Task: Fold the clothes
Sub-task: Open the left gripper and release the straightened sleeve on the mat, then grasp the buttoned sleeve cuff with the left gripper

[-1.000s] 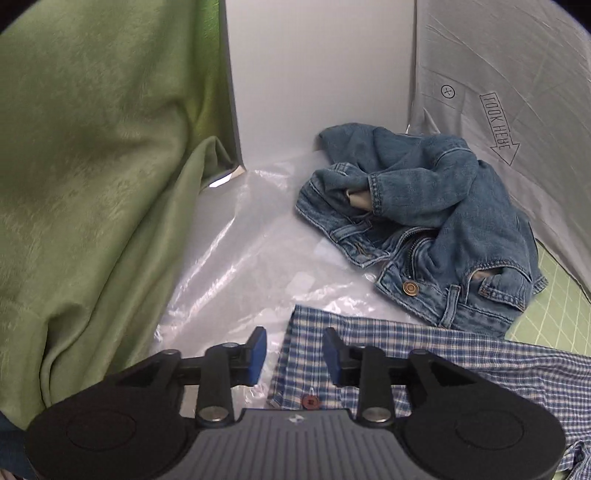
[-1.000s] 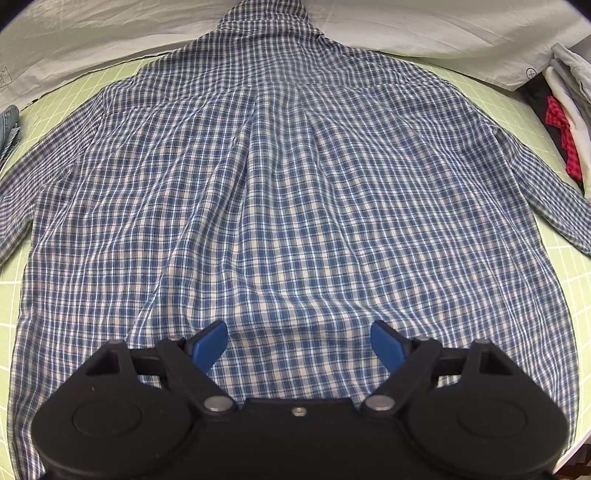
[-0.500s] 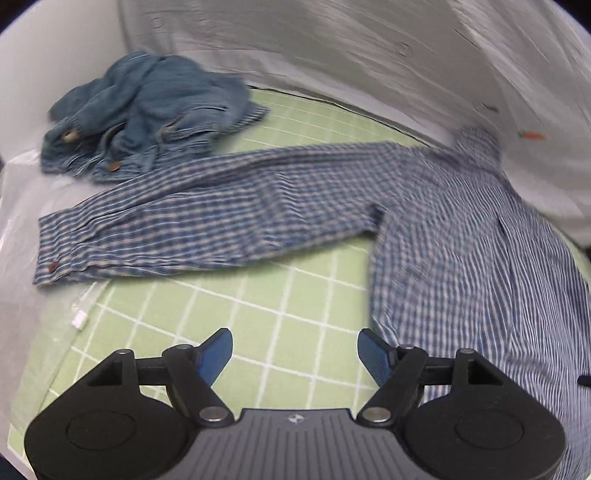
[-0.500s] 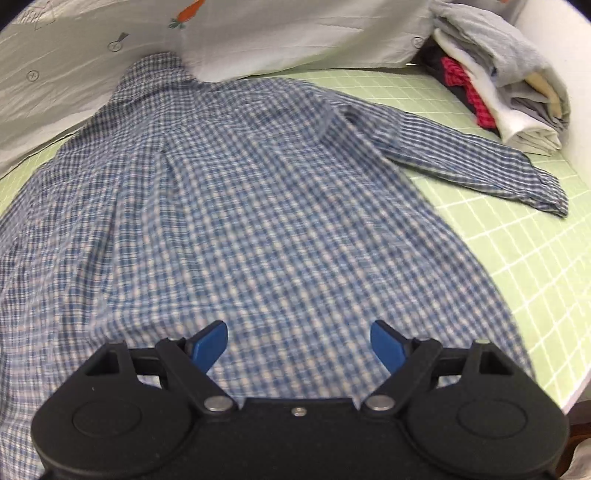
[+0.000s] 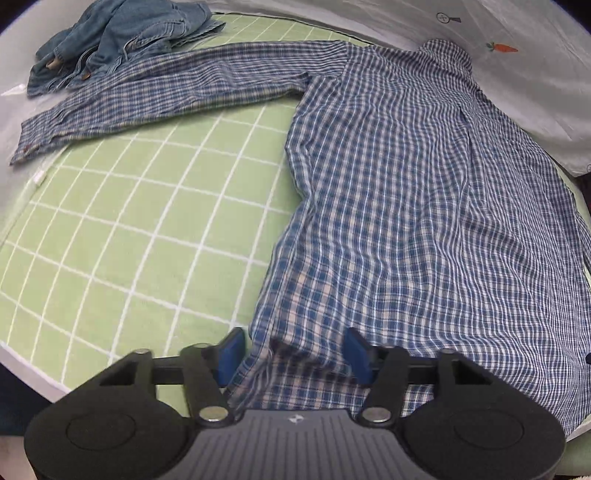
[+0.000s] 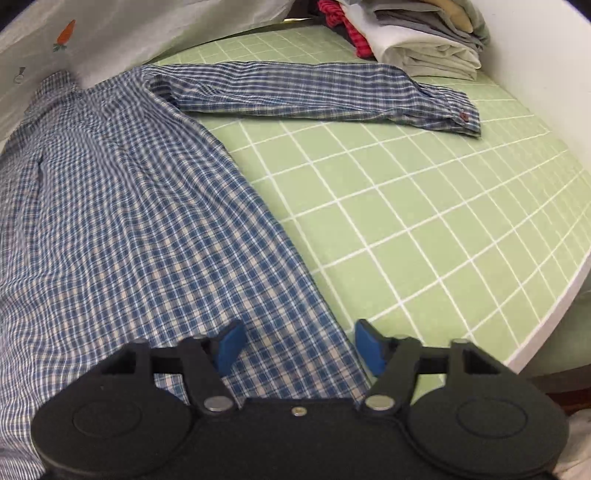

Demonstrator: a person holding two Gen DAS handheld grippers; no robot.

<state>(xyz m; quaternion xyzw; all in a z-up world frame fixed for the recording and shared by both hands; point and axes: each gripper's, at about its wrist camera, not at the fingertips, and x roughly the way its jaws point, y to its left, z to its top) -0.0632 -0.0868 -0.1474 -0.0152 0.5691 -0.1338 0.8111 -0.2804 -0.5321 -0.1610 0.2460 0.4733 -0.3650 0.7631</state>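
Left wrist view: my left gripper (image 5: 293, 354) hovers at the lower left corner of the plaid shirt (image 5: 424, 206), its blue fingers (image 5: 231, 350) spread wide with the rumpled hem corner lying between them, not clamped. The shirt lies back-up and flat on the green grid mat (image 5: 140, 229), collar at the far end, one sleeve (image 5: 166, 92) stretched out to the left. The sleeve's far edge touches a crumpled pile of denim jeans (image 5: 122, 40) at the mat's far left corner. A pale sheet with a carrot print (image 5: 500, 47) lies behind the collar.

Right wrist view: my right gripper (image 6: 301, 347) sits at the shirt's (image 6: 147, 229) lower right corner, fingers (image 6: 369, 347) wide apart, straddling the side edge of the hem; nothing is pinched. The other sleeve (image 6: 314, 96) extends rightward across the mat (image 6: 443, 221), cuff button visible. A stack of folded clothes (image 6: 413, 33) rests just beyond the sleeve at the far right.
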